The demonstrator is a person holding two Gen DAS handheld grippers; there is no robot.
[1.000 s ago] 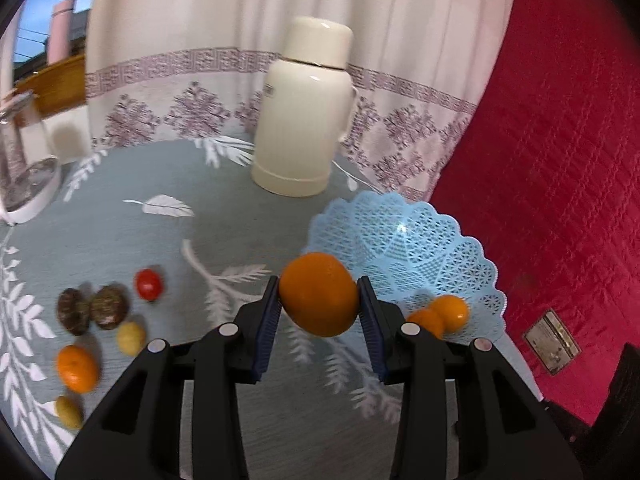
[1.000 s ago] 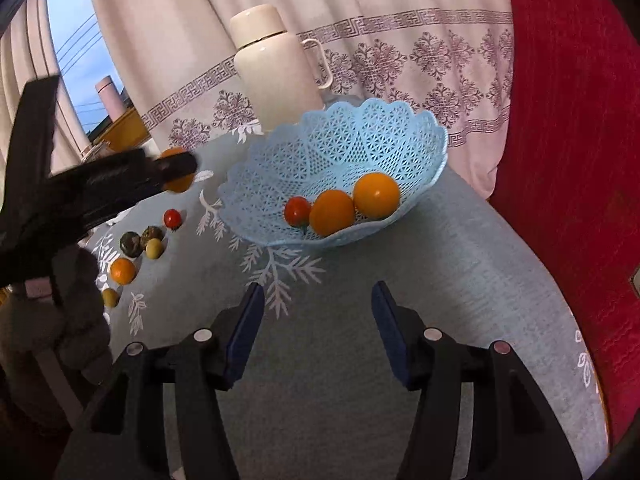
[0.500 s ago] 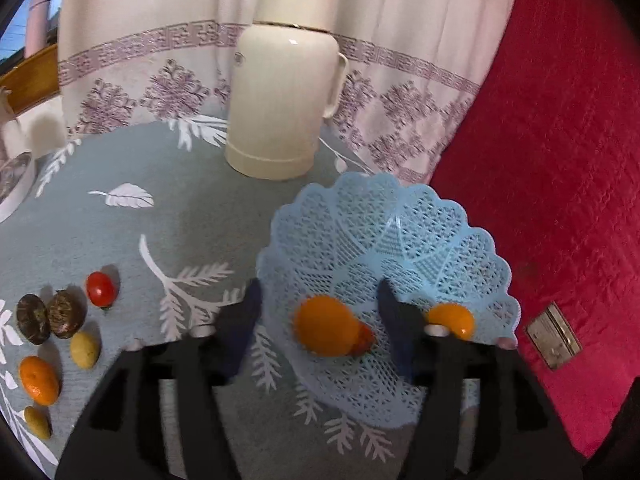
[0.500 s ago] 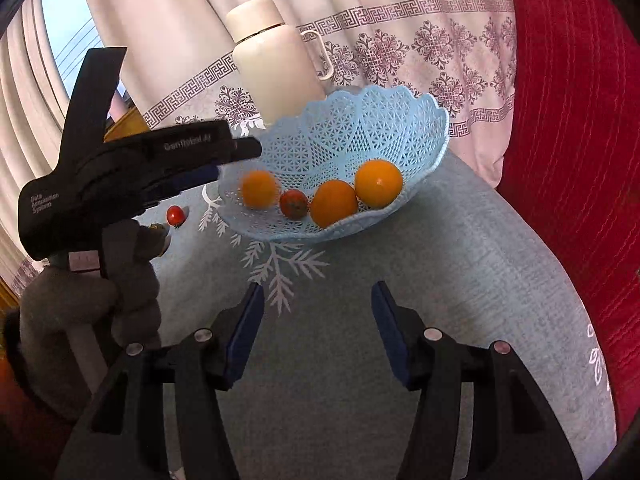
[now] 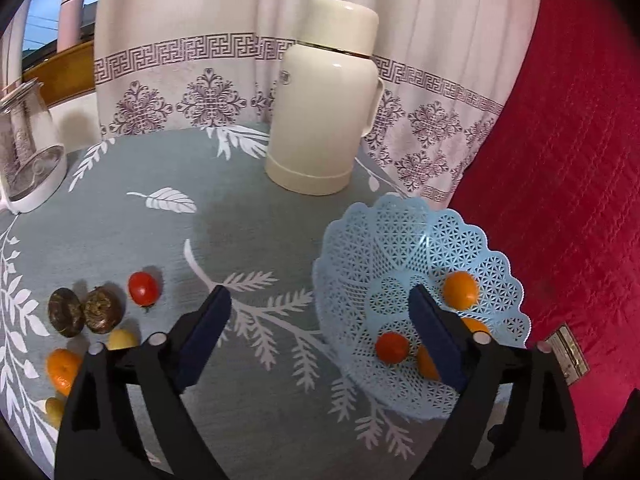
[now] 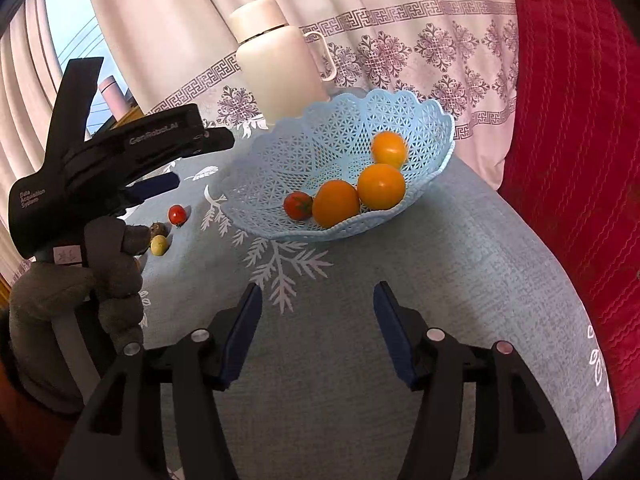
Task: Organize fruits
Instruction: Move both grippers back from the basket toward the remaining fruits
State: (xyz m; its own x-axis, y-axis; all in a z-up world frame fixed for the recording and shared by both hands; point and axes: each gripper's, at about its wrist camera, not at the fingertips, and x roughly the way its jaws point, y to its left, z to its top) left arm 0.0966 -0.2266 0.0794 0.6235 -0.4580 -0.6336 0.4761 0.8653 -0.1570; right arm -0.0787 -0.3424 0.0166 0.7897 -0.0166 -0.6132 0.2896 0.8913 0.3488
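A light blue lattice basket [image 5: 380, 252] [image 6: 328, 148] stands on the grey cloth and holds three oranges [image 6: 380, 186] and a small red tomato [image 6: 298, 205]. My left gripper [image 5: 320, 320] is open and empty, hovering beside the basket's left rim; it also shows in the right wrist view [image 6: 192, 160]. Loose fruit lies to its left: a red tomato [image 5: 143, 288], two brown fruits [image 5: 82, 311], a yellow fruit [image 5: 122, 339] and an orange [image 5: 62, 368]. My right gripper [image 6: 318, 320] is open and empty, in front of the basket.
A cream thermos jug [image 5: 326, 100] stands behind the basket by the patterned curtain. A glass kettle [image 5: 26, 152] sits at the far left. A red quilted cushion [image 5: 560, 180] borders the table on the right.
My left gripper opened and dropped its orange into the basket, then drew back to the left. The orange rolled to the far side. My right gripper stayed put.
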